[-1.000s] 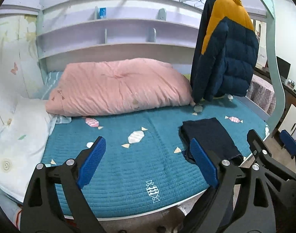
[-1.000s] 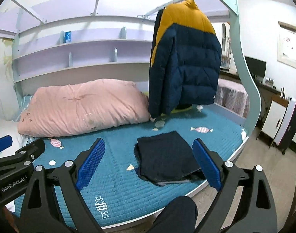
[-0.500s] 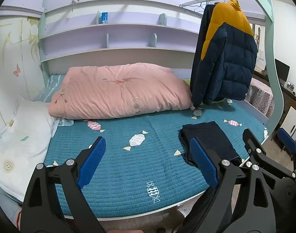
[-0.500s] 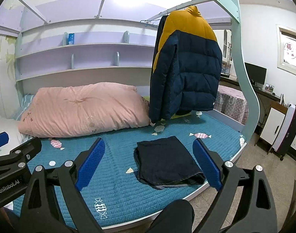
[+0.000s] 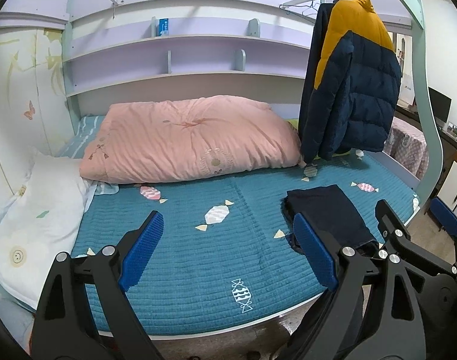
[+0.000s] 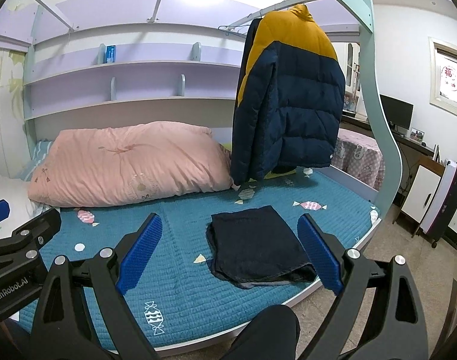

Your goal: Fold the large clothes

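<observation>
A pink quilt [image 6: 129, 165] fills the back of the bed [image 6: 183, 270], a white pillow [image 5: 39, 219] lies at its left end, and a navy-and-yellow puffer jacket [image 6: 288, 102] hangs over the right rear. The folded dark garment [image 6: 255, 246] lies near the bed's front right edge. Bare teal mattress spreads left of it. The left gripper [image 5: 228, 249] and right gripper [image 6: 228, 249] both hover spread wide, holding nothing.

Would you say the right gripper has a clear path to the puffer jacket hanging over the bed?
Probably yes. The right gripper is open and empty, and nothing stands between it and the puffer jacket; only the folded dark garment lies low on the bed beneath that path.
</observation>
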Tool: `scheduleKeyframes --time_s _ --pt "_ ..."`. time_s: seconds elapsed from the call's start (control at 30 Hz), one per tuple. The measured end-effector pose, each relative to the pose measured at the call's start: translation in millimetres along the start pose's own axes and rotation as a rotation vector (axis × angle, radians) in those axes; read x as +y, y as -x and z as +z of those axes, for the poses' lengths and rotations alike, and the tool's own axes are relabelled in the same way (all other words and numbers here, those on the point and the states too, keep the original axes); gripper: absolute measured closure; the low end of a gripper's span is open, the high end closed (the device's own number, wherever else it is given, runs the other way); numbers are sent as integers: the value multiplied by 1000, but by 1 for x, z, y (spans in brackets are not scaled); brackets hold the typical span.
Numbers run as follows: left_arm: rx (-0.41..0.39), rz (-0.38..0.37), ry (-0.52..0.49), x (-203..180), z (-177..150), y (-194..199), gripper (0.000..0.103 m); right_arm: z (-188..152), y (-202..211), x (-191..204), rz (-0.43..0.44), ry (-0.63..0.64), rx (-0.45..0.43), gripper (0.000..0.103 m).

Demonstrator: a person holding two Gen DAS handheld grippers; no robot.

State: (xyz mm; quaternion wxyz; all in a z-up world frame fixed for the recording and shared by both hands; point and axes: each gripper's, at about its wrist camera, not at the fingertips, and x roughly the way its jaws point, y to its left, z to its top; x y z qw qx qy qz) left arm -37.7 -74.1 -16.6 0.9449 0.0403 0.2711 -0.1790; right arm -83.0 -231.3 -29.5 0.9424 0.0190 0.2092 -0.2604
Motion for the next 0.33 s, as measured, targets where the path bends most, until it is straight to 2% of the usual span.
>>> scheduleKeyframes --time_s 0.33 --pt "7 -13 -9 2 1 -4 14 0 -5 -1 12 -7 9 15"
